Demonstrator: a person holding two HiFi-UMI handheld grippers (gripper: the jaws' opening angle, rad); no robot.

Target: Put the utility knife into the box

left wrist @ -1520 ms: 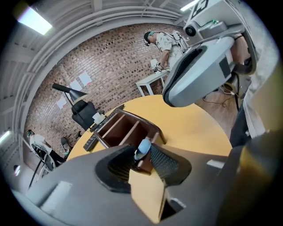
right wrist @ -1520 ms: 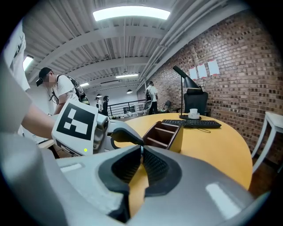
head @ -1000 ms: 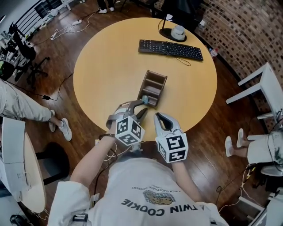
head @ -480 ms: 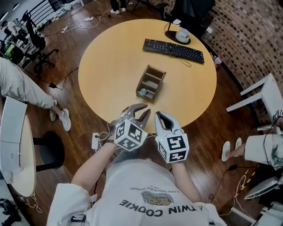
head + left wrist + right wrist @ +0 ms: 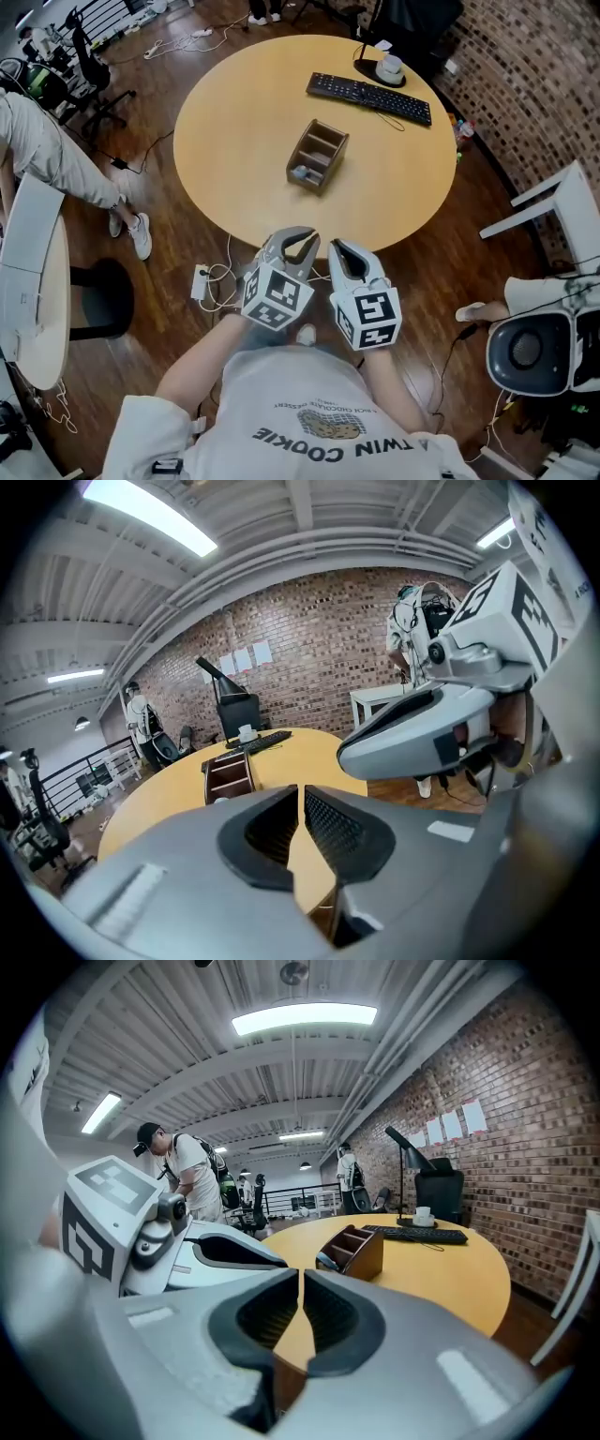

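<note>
You've got the box at the table centre, utility knife in its near compartment, keyboard behind it by the far edge.

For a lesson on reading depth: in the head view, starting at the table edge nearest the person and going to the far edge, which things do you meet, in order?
Wooden compartment box → black keyboard → white cup on the black lamp base.
</note>
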